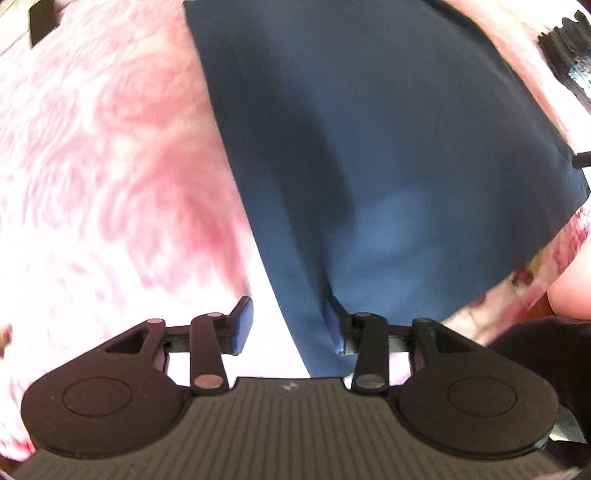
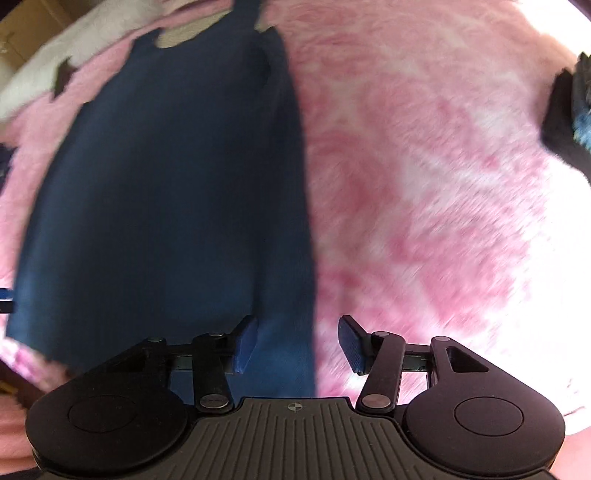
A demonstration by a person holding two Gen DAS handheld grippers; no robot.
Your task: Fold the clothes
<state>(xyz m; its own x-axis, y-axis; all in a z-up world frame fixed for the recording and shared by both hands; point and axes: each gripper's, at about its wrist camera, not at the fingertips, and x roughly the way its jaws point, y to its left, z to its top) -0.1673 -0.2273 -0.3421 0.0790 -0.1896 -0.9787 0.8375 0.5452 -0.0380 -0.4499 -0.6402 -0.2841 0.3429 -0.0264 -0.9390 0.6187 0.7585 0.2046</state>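
A dark blue sleeveless garment [image 1: 369,129] lies flat on a fluffy pink-and-white blanket [image 1: 92,147]. My left gripper [image 1: 288,326] points down over the garment's left edge. Its jaws stand apart: the right pad [image 1: 334,325] touches a small pucker of blue cloth, and the left pad [image 1: 242,326] hangs over bare blanket. In the right wrist view the garment [image 2: 166,203] shows its neckline at the top. My right gripper [image 2: 298,343] is open astride the garment's right edge, with the left pad [image 2: 245,343] over cloth and the right pad [image 2: 351,343] over blanket [image 2: 424,184].
A black and blue-patterned object [image 1: 570,70] lies on the blanket at the far right, seen too in the right wrist view [image 2: 565,122]. A small dark item [image 1: 40,22] sits at the blanket's far left corner. Brown cardboard [image 2: 26,29] shows beyond the blanket.
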